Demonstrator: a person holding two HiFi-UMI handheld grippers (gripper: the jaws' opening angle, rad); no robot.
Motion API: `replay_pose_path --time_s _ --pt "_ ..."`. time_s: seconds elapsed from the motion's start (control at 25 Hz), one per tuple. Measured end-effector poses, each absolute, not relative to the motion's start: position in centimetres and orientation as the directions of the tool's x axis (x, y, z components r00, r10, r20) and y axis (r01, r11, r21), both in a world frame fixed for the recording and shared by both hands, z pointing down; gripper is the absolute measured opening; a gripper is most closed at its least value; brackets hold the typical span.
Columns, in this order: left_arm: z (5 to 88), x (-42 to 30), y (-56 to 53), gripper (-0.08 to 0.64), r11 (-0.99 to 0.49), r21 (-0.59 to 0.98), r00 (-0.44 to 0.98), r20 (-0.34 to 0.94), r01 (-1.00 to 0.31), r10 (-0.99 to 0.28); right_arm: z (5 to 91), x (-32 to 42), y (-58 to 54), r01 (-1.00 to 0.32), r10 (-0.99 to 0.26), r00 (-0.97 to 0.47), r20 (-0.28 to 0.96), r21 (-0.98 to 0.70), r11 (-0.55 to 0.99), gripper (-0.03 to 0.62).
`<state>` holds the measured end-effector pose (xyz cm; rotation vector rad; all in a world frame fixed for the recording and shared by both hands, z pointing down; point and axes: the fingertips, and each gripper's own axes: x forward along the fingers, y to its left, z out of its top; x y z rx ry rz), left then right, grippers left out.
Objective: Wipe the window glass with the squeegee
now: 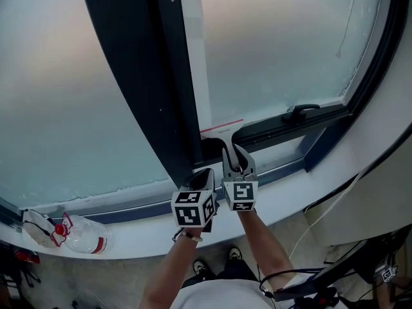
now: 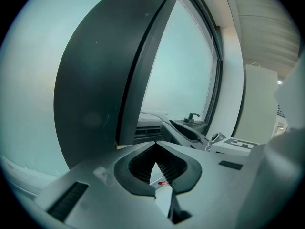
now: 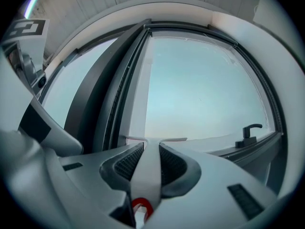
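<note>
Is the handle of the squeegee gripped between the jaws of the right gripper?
Yes, in the right gripper view the right gripper is closed from both sides on the white squeegee handle.

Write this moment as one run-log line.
right gripper: shut on squeegee | blade: at window glass bottom | left gripper: shut, empty

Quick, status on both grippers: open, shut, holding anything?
Left gripper: shut, tips together, nothing clamped.
Right gripper: shut on the squeegee, gripping its handle.
</note>
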<state>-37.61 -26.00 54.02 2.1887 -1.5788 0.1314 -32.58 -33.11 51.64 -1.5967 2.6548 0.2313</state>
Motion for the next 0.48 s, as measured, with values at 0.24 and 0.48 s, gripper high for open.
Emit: replay_pose_path --time_s 0.24,0.48 --pt "53.9 -37.5 -26.1 0.000 -0.258 0.294 0.349 0.321 -0.920 -0.880 52.4 -32.6 -33.6 -0.882 -0.878 -0.471 -0.088 0.084 0.464 0.086" --pt "52.1 -37.2 -26.2 0.000 -0.283 0.288 0.365 0.290 -0.915 -0.885 50.4 -32.2 -33.1 -0.883 -0.879 -0.466 -0.104 0.114 0.455 0.086"
